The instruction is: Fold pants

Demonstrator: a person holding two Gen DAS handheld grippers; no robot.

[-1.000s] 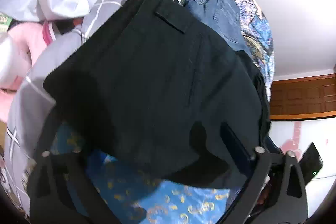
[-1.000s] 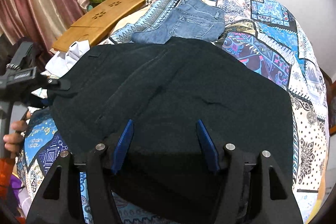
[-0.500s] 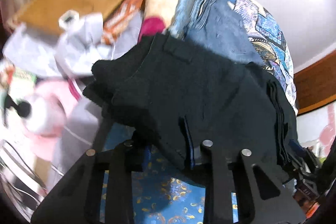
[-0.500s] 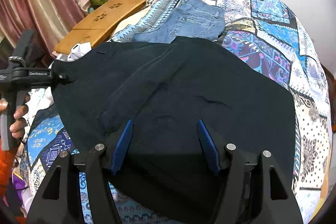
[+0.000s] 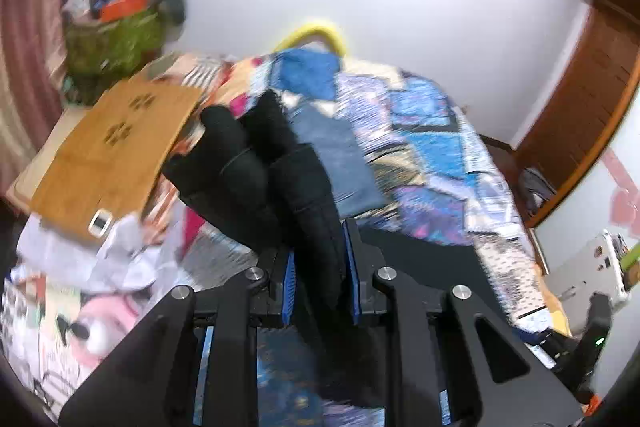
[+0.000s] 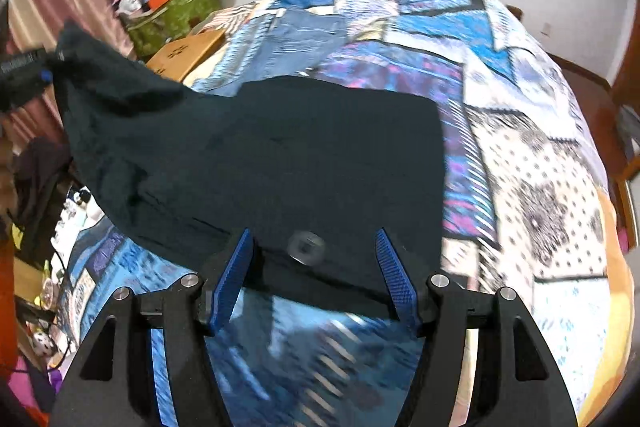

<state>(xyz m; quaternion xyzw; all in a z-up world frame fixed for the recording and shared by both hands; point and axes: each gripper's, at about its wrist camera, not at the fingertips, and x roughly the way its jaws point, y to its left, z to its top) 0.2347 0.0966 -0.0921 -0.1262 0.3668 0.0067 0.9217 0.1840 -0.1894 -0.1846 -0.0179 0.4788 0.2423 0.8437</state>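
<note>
L gripper (image 5: pixel 320 279) closing, pads clamped on a bunched fold of the black pants (image 6: pixel 280 155), lifted off the patchwork bedspread (image 6: pixel 520 131) (rest lies flat), w/ R gripper (image 6: pixel 314 279) jaws apart at the near edge.

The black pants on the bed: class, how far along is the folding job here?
Done: the left gripper has pinched one end of the black pants, its jaws closing on it. In hand: that end hangs raised above the patchwork bedspread. Left: laying it over and flattening it; the right gripper stands open.
</note>
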